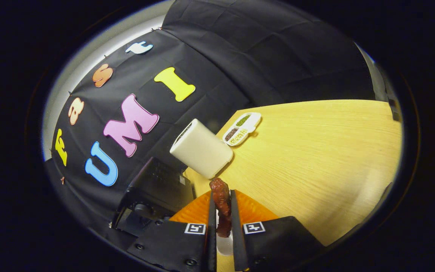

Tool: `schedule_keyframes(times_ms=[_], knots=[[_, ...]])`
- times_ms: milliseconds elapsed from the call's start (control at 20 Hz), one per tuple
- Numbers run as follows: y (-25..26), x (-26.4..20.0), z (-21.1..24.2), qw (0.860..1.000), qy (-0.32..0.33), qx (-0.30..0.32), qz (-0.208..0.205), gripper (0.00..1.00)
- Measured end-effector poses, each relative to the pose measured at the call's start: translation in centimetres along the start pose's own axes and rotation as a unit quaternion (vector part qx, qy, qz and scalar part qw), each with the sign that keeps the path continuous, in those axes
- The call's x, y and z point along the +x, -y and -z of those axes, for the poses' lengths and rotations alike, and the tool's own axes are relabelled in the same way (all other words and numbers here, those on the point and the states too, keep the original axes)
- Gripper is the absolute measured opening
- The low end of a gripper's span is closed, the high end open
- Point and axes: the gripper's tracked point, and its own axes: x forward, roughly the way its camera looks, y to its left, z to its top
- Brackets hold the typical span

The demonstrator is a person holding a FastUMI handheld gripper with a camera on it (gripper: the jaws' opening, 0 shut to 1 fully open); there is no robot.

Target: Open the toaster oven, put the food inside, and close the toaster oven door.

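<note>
A reddish-brown piece of food (220,196) stands between my two fingers, its top end poking out past the fingertips. My gripper (222,198) is shut on it, both fingers pressing its sides. The view is tilted. Under the fingers lies an orange plate (198,211) on the wooden table (315,151). The black toaster oven (153,192) sits just left of the fingers, a knob showing on its front; I cannot tell how its door stands.
A cream-coloured box-shaped container (201,148) stands just beyond the food. Farther back on the table lies a small white tray (241,129) with three compartments of grains. The booth's black cloth wall rises behind the oven.
</note>
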Motion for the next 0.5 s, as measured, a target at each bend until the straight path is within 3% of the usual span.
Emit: schedule_keyframes(times_ms=[300,500], knots=[[-2.5,-1.6,-3.0,0.999,0.040,0.021,-0.008,0.18],[-6.9,-4.5,-2.7,0.997,0.056,0.043,-0.017,0.18]])
